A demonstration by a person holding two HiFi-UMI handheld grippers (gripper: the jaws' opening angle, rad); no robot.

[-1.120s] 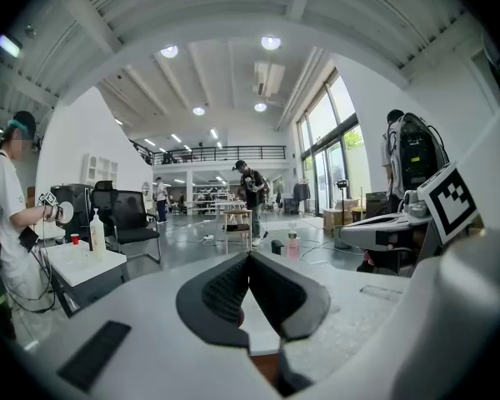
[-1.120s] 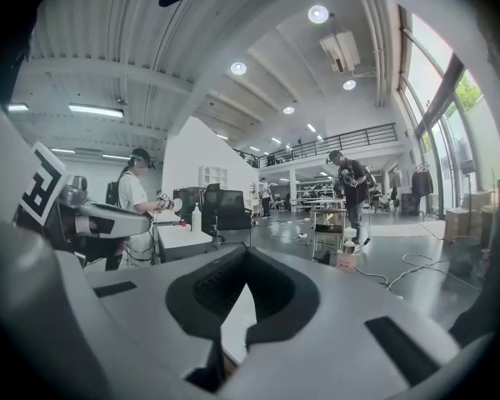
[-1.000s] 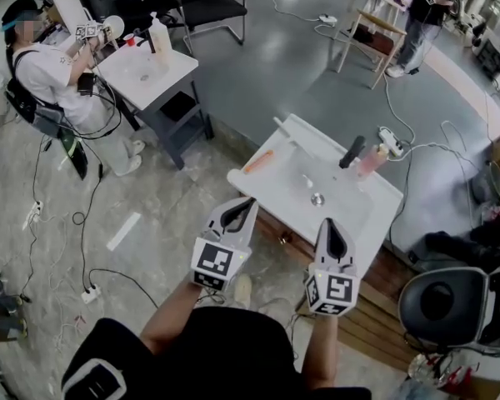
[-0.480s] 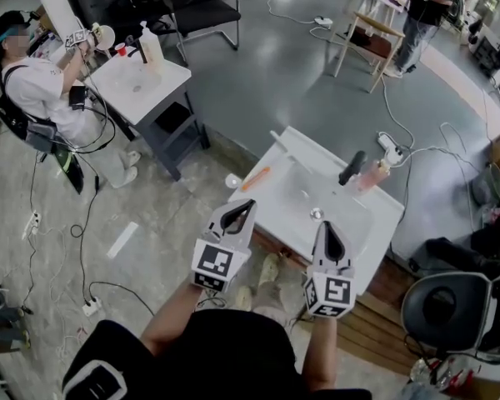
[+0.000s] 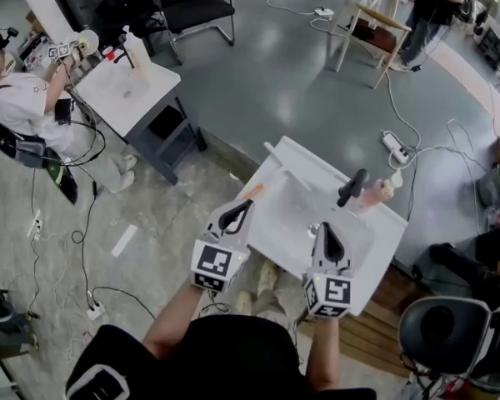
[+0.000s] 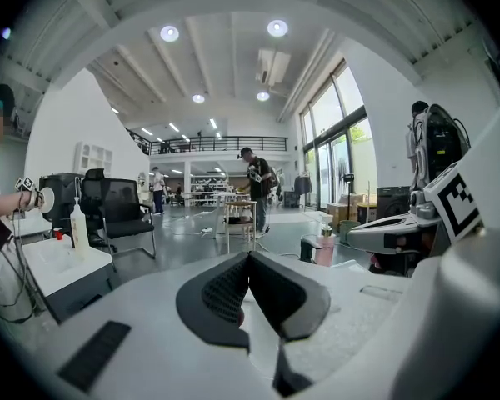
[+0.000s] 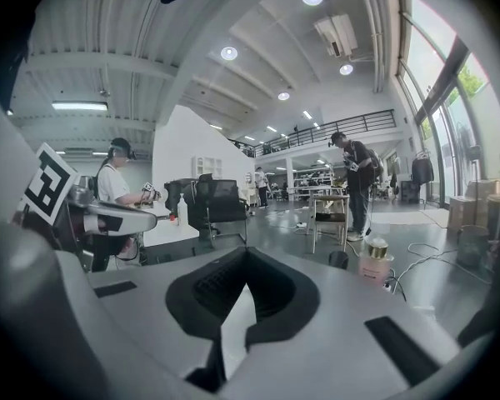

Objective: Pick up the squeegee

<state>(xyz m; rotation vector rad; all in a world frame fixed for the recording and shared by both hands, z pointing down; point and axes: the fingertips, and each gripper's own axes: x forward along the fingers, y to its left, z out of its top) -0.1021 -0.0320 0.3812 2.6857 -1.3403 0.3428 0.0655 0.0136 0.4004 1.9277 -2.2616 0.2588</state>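
A white sink table [image 5: 382, 233] stands just ahead of me in the head view. Along its far left rim lies a long white tool [image 5: 283, 158] that looks like the squeegee. An orange-handled tool [image 5: 252, 193] lies on the near left edge. My left gripper [image 5: 238, 210] is shut and empty, with its tip beside the orange tool. Over the basin's near side my right gripper [image 5: 327, 230] is also shut and empty. The jaws meet with nothing between them in the left gripper view [image 6: 250, 257] and in the right gripper view [image 7: 246, 253].
A black faucet [image 5: 352, 187] and a pink bottle [image 5: 373, 193] stand at the sink's back; the bottle [image 7: 373, 267] also shows ahead of the right gripper. A person [image 5: 21, 111] works at another white table [image 5: 154, 98] to the left. Cables and a power strip [image 5: 397, 148] lie on the floor.
Both grippers have moved forward to the sink table and a little lower; their tips now reach over its near edge. Both sets of jaws stayed shut.
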